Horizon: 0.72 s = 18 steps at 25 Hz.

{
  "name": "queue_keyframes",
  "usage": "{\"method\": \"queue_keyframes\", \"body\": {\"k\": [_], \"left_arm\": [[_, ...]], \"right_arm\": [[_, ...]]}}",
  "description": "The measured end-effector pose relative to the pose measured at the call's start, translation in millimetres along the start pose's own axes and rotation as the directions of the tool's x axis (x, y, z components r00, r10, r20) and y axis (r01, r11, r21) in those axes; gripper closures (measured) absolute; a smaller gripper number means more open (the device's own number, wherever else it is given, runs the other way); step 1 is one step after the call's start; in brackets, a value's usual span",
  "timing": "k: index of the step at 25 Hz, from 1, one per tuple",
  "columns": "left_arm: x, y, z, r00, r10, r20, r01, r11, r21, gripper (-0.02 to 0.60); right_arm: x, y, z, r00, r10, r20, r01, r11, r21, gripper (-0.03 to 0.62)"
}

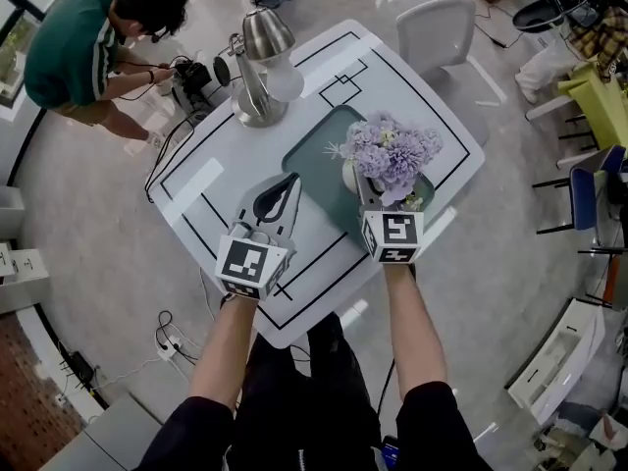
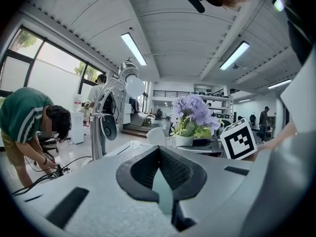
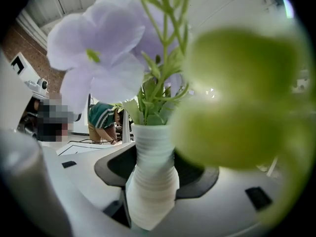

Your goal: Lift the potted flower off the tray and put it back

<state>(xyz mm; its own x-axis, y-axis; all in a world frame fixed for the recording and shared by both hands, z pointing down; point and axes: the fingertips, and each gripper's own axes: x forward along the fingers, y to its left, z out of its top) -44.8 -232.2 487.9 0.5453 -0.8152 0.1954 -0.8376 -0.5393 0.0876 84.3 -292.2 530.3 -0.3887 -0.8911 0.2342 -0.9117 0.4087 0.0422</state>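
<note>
A potted flower with purple blooms in a ribbed white pot stands over the near right part of the teal tray. My right gripper is shut on the pot, whose body fills the space between the jaws in the right gripper view. I cannot tell whether the pot's base touches the tray. My left gripper hovers over the tray's near left edge, its tips together with nothing between them. The left gripper view shows the flower ahead and to the right.
A silver desk lamp stands at the table's far left, beyond the tray. A person in a green shirt crouches over cables on the floor at upper left. A white chair sits behind the white table.
</note>
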Motion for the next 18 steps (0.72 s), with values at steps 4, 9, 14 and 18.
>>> {"method": "queue_keyframes", "body": {"k": [4,9,14,18], "left_arm": [[1,-4,-3,1.0,-0.009,-0.005,0.009,1.0,-0.002,0.578],[3,-10,-11,1.0,-0.025,-0.014,0.025,1.0,-0.008,0.578],[3,-16,-10,0.999,-0.045,-0.015,0.045,0.999,-0.003,0.577],[4,-19,-6,0.999,-0.051,-0.009,0.051,0.999,-0.003,0.578]], "right_arm": [[-5,-6,-4,1.0,-0.009,0.024,0.009,1.0,0.009,0.36],[-8,-6,-10,0.999,-0.022,0.043,0.022,1.0,0.008,0.358],[-13,-7,-20,1.0,-0.004,0.02,0.004,0.999,0.038,0.321],[-22,-6,-20,1.0,-0.019,0.022,0.017,0.999,0.052,0.313]]}}
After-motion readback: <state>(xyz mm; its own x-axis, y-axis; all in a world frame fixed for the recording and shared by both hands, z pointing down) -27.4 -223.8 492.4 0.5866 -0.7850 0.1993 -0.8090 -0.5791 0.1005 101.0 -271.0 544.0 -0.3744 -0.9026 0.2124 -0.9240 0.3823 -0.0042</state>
